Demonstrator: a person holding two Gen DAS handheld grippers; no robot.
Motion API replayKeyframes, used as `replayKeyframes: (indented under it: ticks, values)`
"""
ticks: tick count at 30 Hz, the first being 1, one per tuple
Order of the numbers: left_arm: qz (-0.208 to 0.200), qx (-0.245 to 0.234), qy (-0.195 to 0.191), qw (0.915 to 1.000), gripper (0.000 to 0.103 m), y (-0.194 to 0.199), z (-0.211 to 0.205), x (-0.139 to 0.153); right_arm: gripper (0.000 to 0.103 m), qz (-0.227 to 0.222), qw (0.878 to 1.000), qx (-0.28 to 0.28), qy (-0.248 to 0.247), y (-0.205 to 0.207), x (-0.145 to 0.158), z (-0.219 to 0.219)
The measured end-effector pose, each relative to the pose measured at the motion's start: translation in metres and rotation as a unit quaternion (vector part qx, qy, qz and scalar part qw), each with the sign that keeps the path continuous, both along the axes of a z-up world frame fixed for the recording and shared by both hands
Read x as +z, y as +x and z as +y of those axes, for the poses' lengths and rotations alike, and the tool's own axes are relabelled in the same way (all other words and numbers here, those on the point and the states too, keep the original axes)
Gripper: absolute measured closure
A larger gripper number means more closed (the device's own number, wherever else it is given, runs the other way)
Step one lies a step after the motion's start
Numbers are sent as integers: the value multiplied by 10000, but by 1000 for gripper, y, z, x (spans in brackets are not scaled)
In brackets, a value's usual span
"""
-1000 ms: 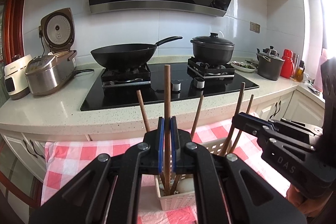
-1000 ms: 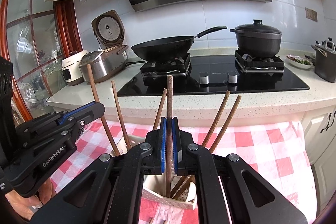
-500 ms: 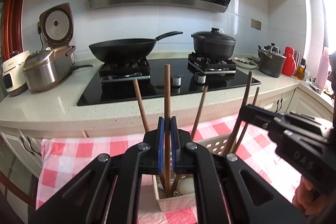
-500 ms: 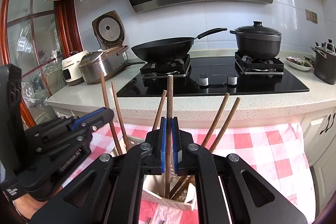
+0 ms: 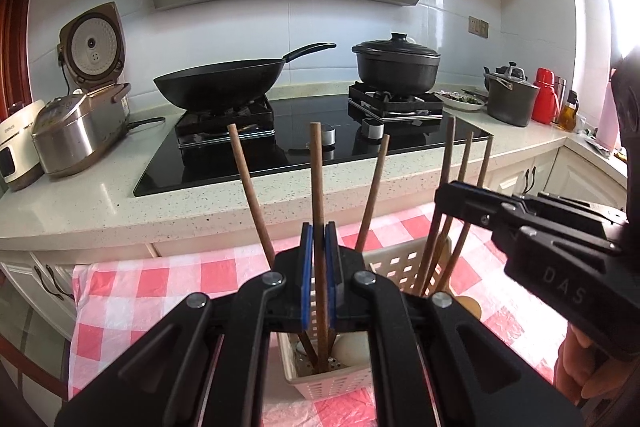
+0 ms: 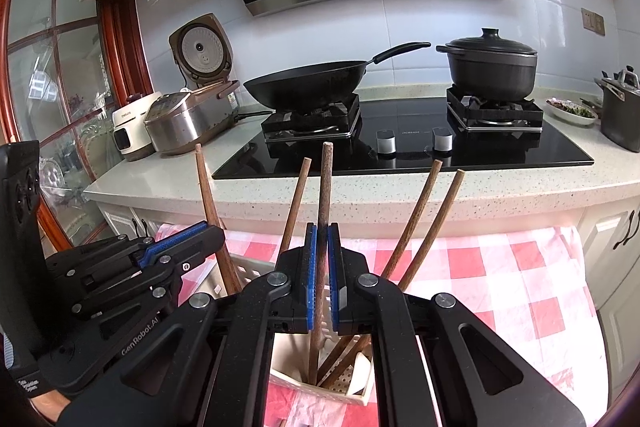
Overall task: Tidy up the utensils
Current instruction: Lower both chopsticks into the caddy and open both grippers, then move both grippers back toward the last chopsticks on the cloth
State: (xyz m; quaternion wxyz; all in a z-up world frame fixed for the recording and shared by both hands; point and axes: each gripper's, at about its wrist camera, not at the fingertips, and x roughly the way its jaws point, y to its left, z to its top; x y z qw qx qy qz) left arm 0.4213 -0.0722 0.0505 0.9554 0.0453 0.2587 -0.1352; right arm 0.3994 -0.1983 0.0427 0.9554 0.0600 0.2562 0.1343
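A white slotted basket (image 5: 394, 261) (image 6: 280, 381) stands on a red-checked cloth and holds several wooden-handled utensils. My left gripper (image 5: 319, 277) is shut on one upright wooden handle (image 5: 317, 179) whose lower end is inside the basket. My right gripper (image 6: 322, 277) is shut on another upright wooden handle (image 6: 325, 187), also reaching down into the basket. Each gripper shows in the other's view: the right one (image 5: 520, 227) at the right, the left one (image 6: 160, 259) at the left. Other handles (image 5: 248, 187) (image 6: 424, 223) lean outward.
The checked cloth (image 5: 132, 291) covers a low table in front of a stone counter (image 5: 100, 203). On the counter are a black hob (image 5: 320, 143) with a wok (image 5: 220, 85) and a lidded pot (image 5: 396, 65), rice cookers (image 5: 80, 123) at the left, pots and bottles at the right.
Both grippers have lowered a little with their handles; the handles reach deeper into the basket. The right gripper has come closer to the left one.
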Motion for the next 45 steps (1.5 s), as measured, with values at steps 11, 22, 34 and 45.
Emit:
replayKeyframes:
  ticks: [11, 22, 34, 45]
  values:
    - [20, 259, -189, 9995, 75, 0, 13, -3, 91, 12, 9996, -229, 183, -3, 1, -16]
    - [-689, 909, -39, 9935, 11, -42, 27, 10, 60, -431, 9978, -498, 2, -45, 11, -28]
    - [-615, 1111, -30, 9919, 5, -105, 45, -7, 60, -324, 9968, -651, 333, -94, -5, -46]
    - [81, 1217, -282, 9921, 5, -156, 65, -61, 60, 250, 9954, -785, 497, -127, -52, -54]
